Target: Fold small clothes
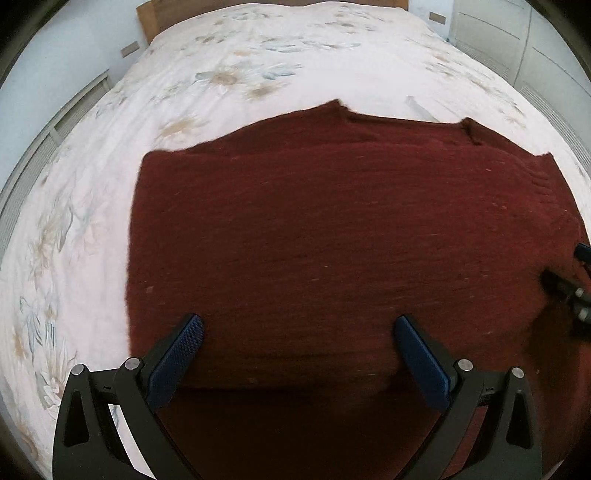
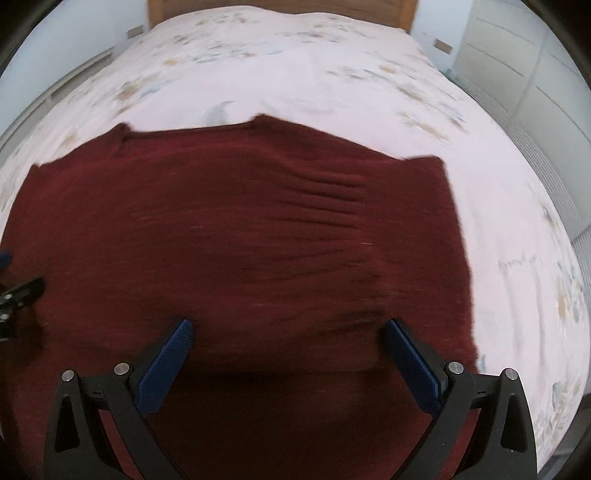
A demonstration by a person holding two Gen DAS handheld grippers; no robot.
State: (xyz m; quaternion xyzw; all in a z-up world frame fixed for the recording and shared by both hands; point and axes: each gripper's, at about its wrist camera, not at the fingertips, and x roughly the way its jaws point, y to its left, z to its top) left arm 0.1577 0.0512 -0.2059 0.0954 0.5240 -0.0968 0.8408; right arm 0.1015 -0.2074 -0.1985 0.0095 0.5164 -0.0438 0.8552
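Bed (image 1: pixel 258 66) first: one, under a pale floral cover, wooden headboard (image 2: pixel 280 7) behind. One dark red knitted garment (image 1: pixel 332 240) lies spread flat across its near side. Two tongs hover above it, left tongs (image 1: pixel 299 332) and right tongs (image 2: pixel 288 334), both spread wide, nothing gripped.

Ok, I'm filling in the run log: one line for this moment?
garment: dark red sweater flat on bed | left gripper: open, above sweater | right gripper: open, above sweater | held: nothing
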